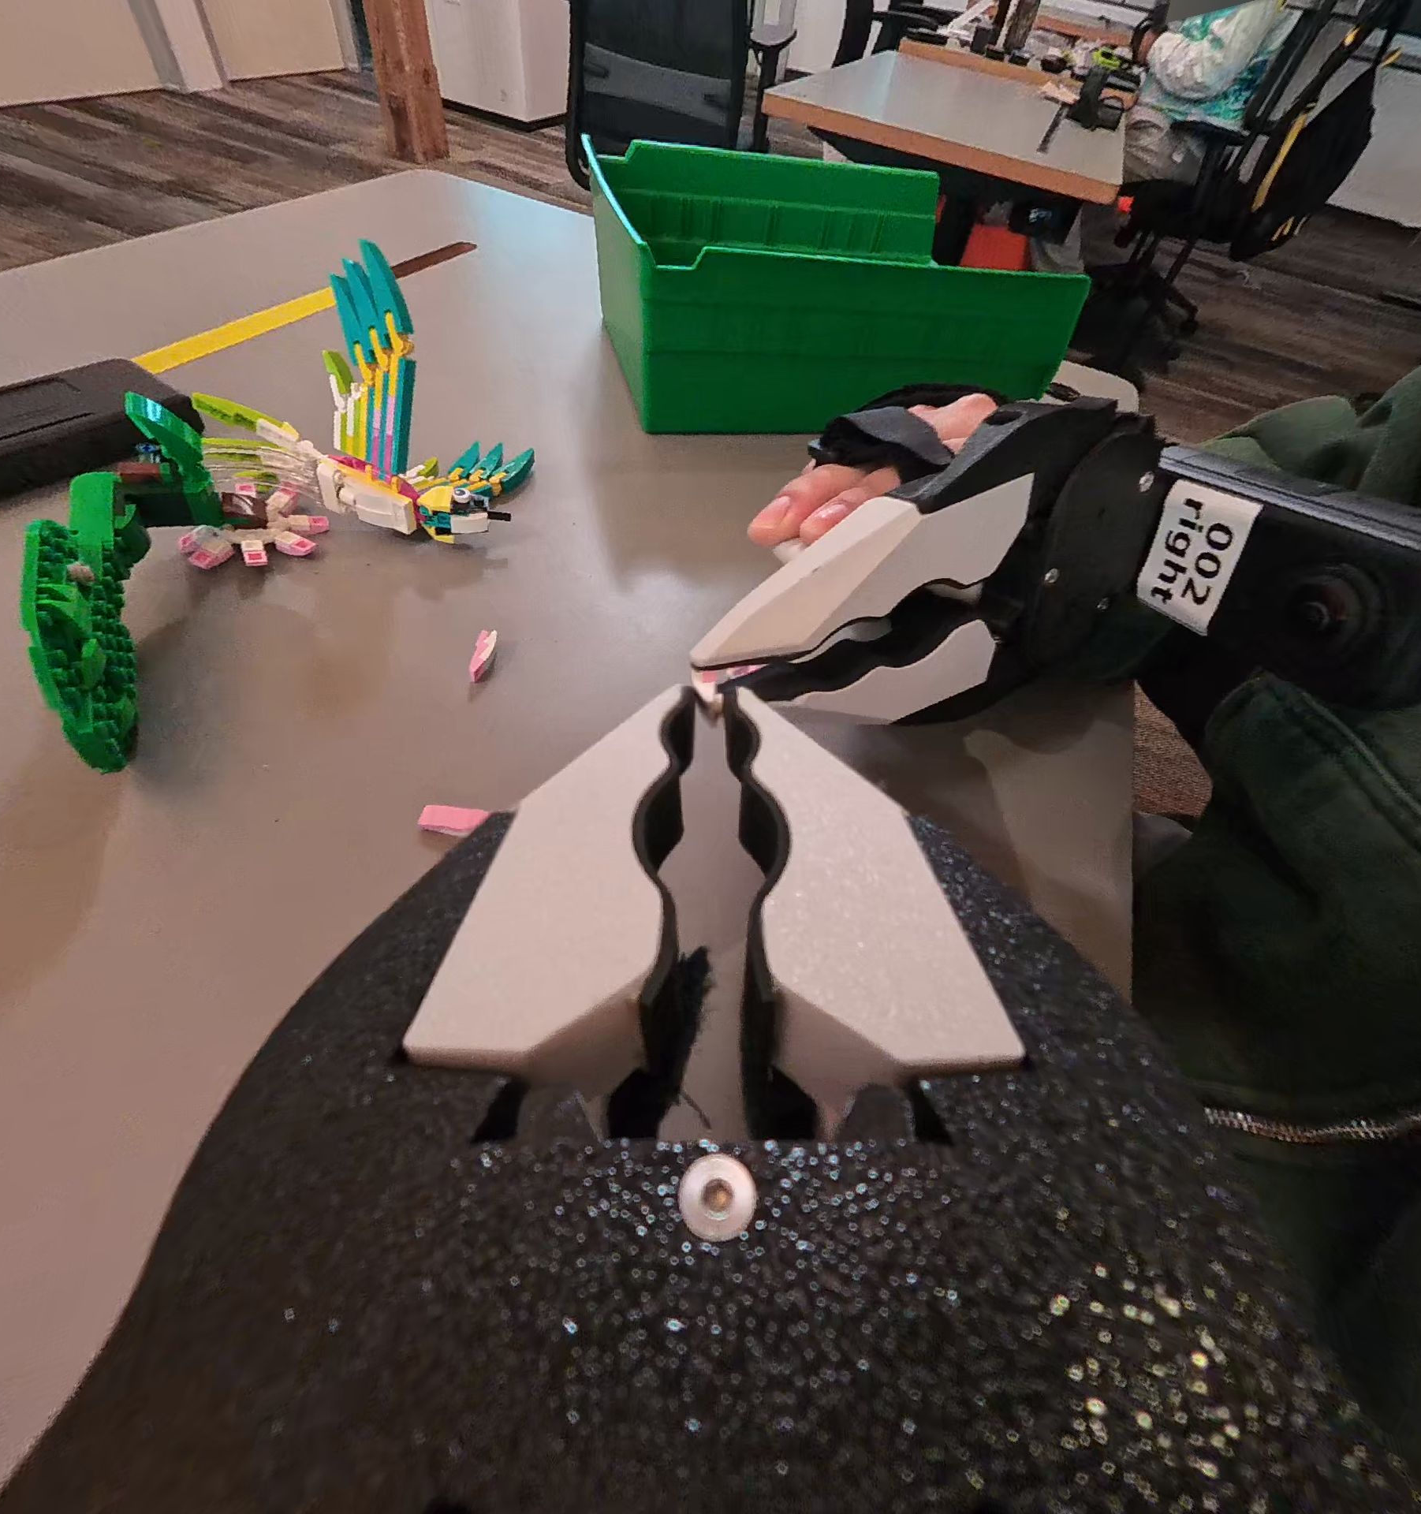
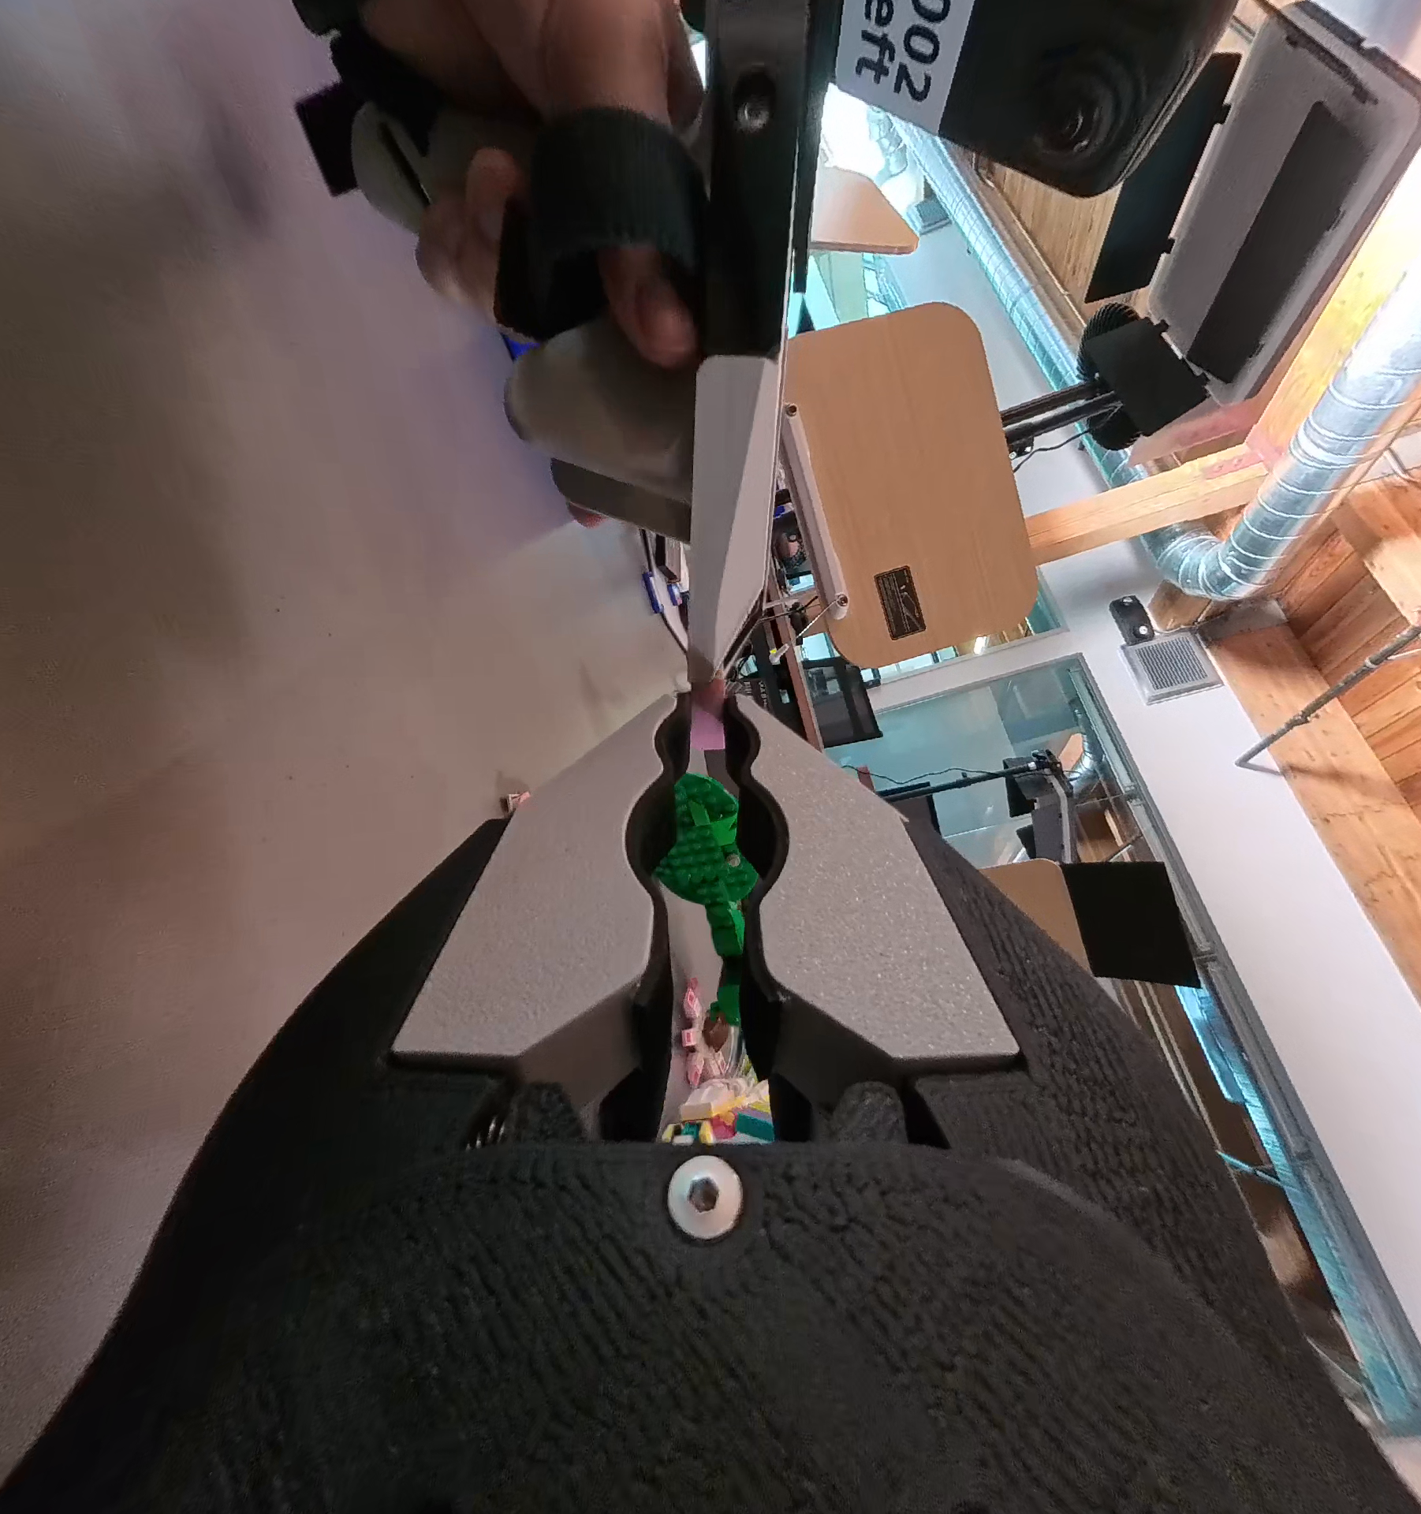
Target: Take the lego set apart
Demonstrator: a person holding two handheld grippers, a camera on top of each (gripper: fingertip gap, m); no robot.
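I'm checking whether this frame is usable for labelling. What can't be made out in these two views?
- Small pink and white piece: pinched between both grippers' tips, so its shape is mostly covered in both views.
- Left gripper: seen edge-on in the right wrist view; one finger hides the other.
- Lego bird model: in the right wrist view only a sliver shows between the right gripper's fingers.
- Green bin: its contents are hidden behind its front wall.

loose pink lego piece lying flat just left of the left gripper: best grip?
Judgement only: the flat pink lego piece lies low on the grey table, so come from above and pinch across its short width, fingers along its two long edges. It is thin, so a sideways approach would likely just push it. The left gripper is nearest but is shut on a small pink-and-white piece, so it must let that go first.
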